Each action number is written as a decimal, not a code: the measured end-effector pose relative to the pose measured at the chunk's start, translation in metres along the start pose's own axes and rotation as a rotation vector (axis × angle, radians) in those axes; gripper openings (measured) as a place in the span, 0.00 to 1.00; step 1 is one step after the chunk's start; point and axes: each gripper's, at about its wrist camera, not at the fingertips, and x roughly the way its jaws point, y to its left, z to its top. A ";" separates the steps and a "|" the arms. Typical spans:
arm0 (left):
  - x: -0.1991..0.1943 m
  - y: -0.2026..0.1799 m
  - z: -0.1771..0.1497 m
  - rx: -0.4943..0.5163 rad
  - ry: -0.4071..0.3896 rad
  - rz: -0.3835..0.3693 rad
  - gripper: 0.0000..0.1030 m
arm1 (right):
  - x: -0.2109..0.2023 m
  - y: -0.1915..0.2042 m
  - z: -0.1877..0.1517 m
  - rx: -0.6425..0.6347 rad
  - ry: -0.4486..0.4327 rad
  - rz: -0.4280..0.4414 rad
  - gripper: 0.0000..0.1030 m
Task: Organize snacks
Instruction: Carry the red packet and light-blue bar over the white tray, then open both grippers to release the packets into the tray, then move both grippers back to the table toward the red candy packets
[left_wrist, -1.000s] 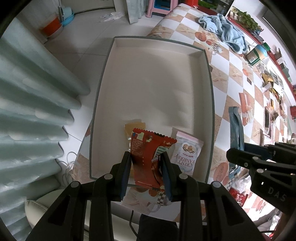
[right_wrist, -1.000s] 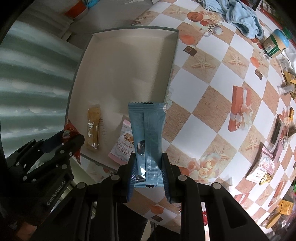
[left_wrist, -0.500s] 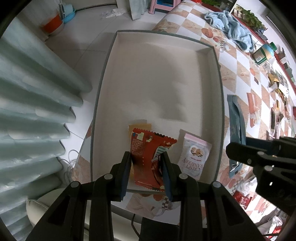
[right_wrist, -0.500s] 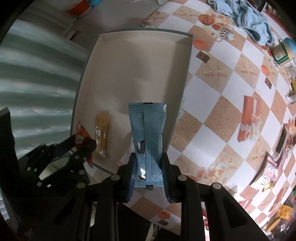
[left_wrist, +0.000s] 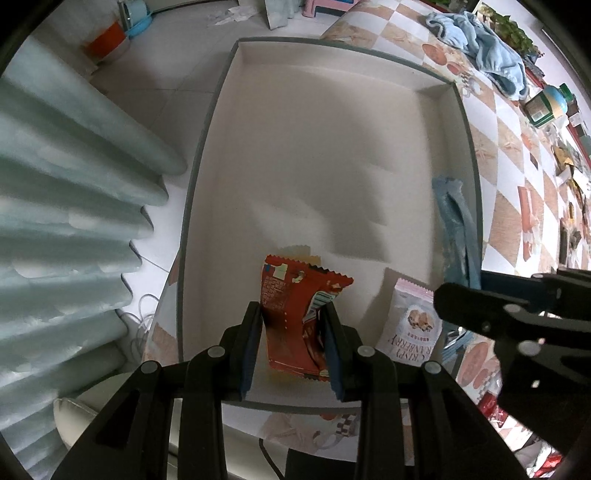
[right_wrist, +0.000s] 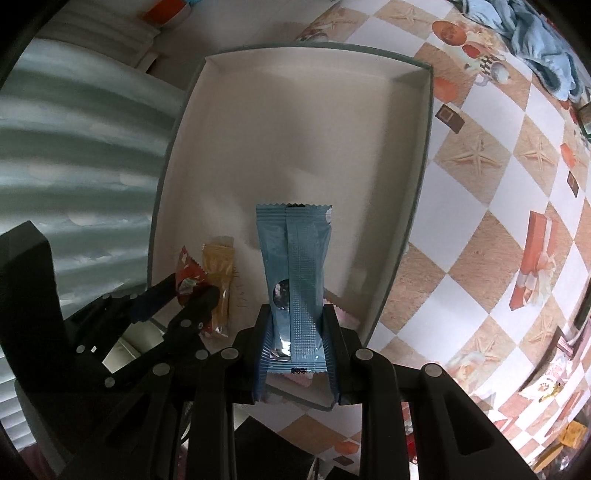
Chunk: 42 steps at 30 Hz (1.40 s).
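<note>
My left gripper (left_wrist: 291, 328) is shut on a red snack packet (left_wrist: 299, 317) and holds it over the near end of a shallow white box (left_wrist: 332, 147). My right gripper (right_wrist: 295, 328) is shut on a long blue snack packet (right_wrist: 295, 277), also over the near end of the box (right_wrist: 295, 129). The blue packet also shows in the left wrist view (left_wrist: 456, 236) by the box's right wall. A yellow packet (right_wrist: 219, 273) and a pink-white cranberry packet (left_wrist: 410, 325) lie on the box floor. The left gripper shows in the right wrist view (right_wrist: 184, 299).
The box sits at the edge of a table with a checkered cloth (right_wrist: 480, 166). A blue towel (left_wrist: 480, 40) and several loose snacks (left_wrist: 569, 184) lie on the cloth to the right. A pale curtain (left_wrist: 66, 184) hangs to the left.
Both grippers have moved forward over the box. The blue packet has shifted left from over the tablecloth to inside the box's right wall.
</note>
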 end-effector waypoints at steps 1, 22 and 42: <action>0.000 -0.001 0.001 0.002 0.000 -0.002 0.36 | 0.002 0.001 0.001 0.001 0.005 -0.001 0.26; -0.023 -0.031 -0.018 0.078 -0.028 0.015 0.77 | -0.018 -0.052 -0.027 0.135 -0.039 0.014 1.00; -0.027 -0.189 -0.083 0.551 0.002 -0.073 0.77 | -0.020 -0.252 -0.196 0.688 0.003 -0.059 1.00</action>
